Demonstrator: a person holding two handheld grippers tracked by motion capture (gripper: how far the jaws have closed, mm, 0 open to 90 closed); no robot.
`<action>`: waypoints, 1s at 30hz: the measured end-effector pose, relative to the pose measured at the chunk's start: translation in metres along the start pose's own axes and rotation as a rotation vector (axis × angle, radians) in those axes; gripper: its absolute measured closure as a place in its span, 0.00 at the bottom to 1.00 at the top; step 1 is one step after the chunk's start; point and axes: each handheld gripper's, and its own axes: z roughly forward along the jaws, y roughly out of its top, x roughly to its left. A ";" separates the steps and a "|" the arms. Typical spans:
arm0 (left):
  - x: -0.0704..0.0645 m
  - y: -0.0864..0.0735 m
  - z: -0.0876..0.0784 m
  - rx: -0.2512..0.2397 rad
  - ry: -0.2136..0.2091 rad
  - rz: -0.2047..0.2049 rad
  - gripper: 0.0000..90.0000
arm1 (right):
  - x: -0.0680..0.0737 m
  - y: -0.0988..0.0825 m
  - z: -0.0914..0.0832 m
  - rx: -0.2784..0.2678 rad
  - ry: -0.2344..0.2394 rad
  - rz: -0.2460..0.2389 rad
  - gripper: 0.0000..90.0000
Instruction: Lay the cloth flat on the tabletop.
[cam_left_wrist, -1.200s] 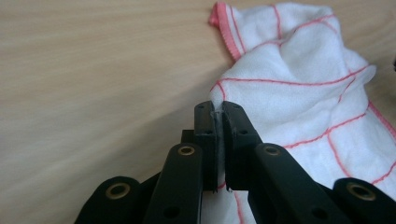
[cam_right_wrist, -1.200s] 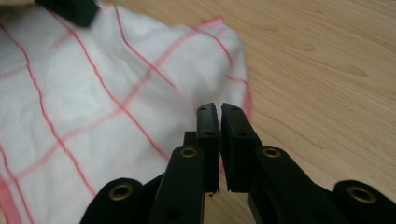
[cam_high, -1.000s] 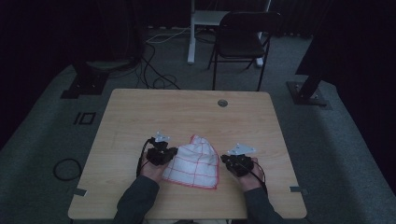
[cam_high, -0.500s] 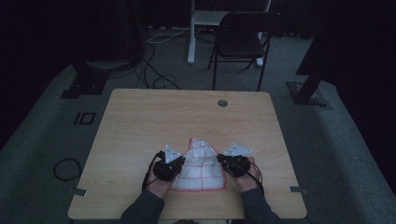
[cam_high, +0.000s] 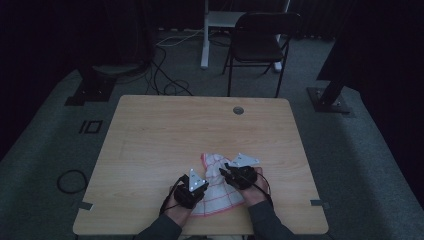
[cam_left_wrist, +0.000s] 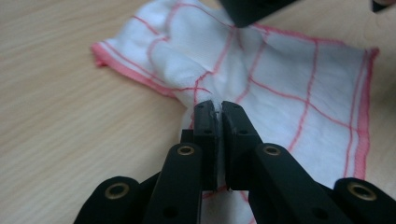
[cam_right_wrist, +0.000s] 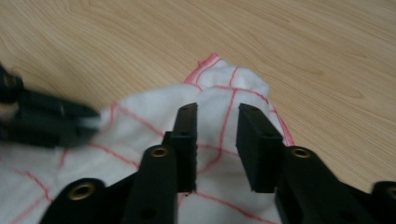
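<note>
A white cloth with a red grid and red hem (cam_high: 216, 186) lies bunched near the table's front edge. My left gripper (cam_high: 196, 186) is at its left side, and in the left gripper view my left gripper (cam_left_wrist: 215, 108) is shut on a fold of the cloth (cam_left_wrist: 280, 84). My right gripper (cam_high: 226, 172) sits over the cloth's right part. Its jaws have just been opening. In the right gripper view my right gripper (cam_right_wrist: 215, 116) stands open above the cloth (cam_right_wrist: 154, 116), with nothing pinched between the pads.
The wooden table (cam_high: 165, 135) has a round cable hole (cam_high: 238, 110) near its far edge. A black chair (cam_high: 260, 45) stands behind the table. Cables (cam_high: 165, 85) lie on the grey floor, and black stand bases (cam_high: 327, 100) sit at both sides.
My left gripper has moved right, pulling the cloth's left side inward and bunching it. The right gripper has shifted left over the cloth and its jaws have parted.
</note>
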 end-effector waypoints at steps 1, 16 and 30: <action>-0.002 -0.001 0.001 0.002 0.000 0.014 0.95 | 0.001 0.001 0.001 -0.002 0.001 -0.001 0.72; -0.012 -0.006 0.007 0.026 -0.038 0.022 0.91 | 0.026 0.004 0.025 0.055 0.079 -0.010 0.71; 0.023 0.007 -0.016 -0.078 -0.016 -0.045 0.85 | 0.017 -0.015 0.020 0.093 0.069 -0.008 0.97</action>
